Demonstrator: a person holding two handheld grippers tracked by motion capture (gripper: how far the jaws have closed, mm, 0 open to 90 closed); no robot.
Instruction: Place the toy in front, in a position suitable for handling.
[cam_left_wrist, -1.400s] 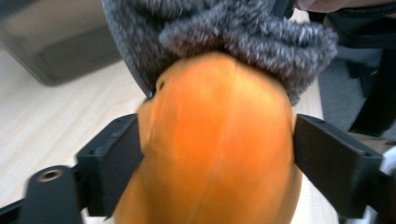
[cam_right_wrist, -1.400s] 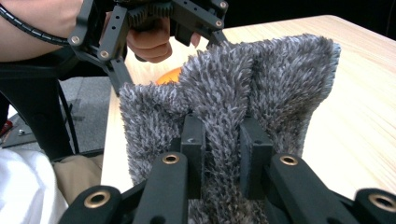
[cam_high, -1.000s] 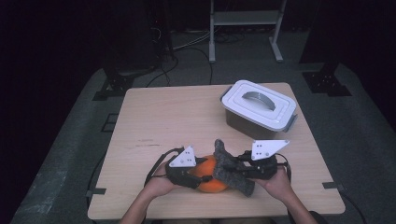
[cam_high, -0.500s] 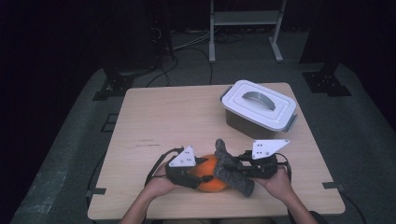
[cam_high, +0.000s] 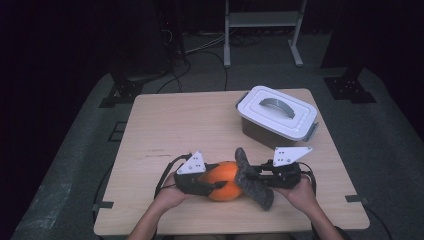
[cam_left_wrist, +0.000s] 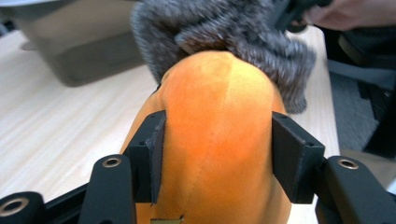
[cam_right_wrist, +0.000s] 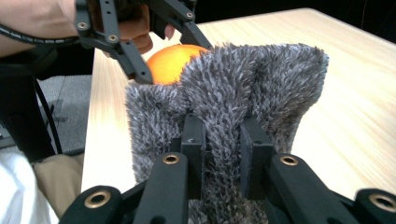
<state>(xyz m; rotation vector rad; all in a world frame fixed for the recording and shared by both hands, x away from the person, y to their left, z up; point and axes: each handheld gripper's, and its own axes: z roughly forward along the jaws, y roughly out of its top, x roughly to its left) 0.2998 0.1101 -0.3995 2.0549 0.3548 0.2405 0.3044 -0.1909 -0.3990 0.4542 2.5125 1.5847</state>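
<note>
An orange plush ball lies near the table's front edge, and my left gripper is shut on it; in the left gripper view both jaws press the orange plush ball from the sides. A grey fuzzy cloth drapes against the ball's right side. My right gripper is shut on a fold of the grey fuzzy cloth, with the ball and the left gripper just behind it. The grey fuzzy cloth covers the ball's far end.
A grey lidded plastic box with a handle stands at the table's back right. The wooden table is bare across its left and middle. Cables and a metal stand base lie on the dark floor beyond.
</note>
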